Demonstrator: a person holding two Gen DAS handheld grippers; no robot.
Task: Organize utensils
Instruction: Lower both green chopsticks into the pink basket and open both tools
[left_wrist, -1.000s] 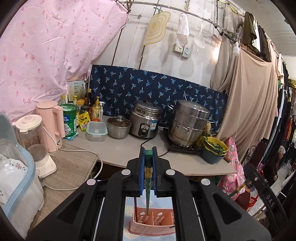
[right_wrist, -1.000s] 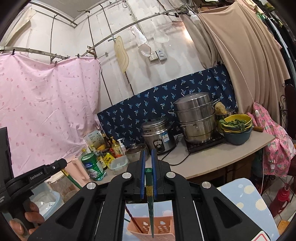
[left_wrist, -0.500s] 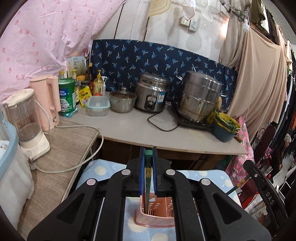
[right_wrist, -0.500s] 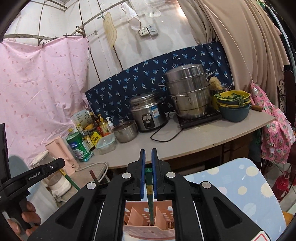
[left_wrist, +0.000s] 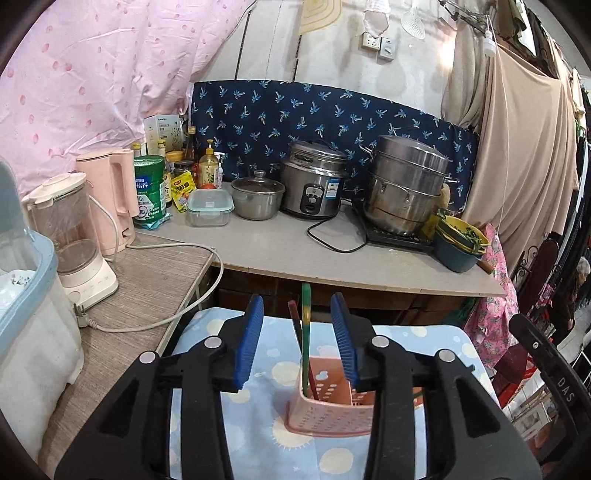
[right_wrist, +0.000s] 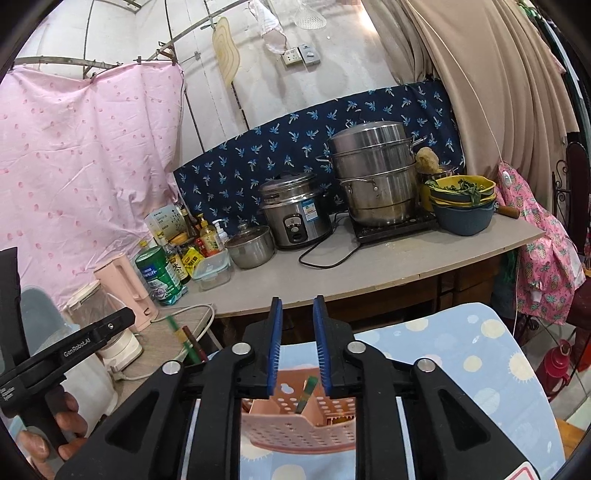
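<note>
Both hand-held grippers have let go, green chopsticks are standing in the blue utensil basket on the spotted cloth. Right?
Not quite: the utensil basket is pink, not blue, as the left wrist view shows. The rest holds: a green chopstick stands in it free of the left hand-held gripper, whose jaws are opening, and another green chopstick sits clear of the opening right hand-held gripper, on the spotted cloth.

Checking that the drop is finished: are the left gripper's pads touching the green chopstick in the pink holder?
Apart. The left wrist view shows the green chopstick standing in the pink holder, clear gaps to both pads of the opening left gripper.
</note>
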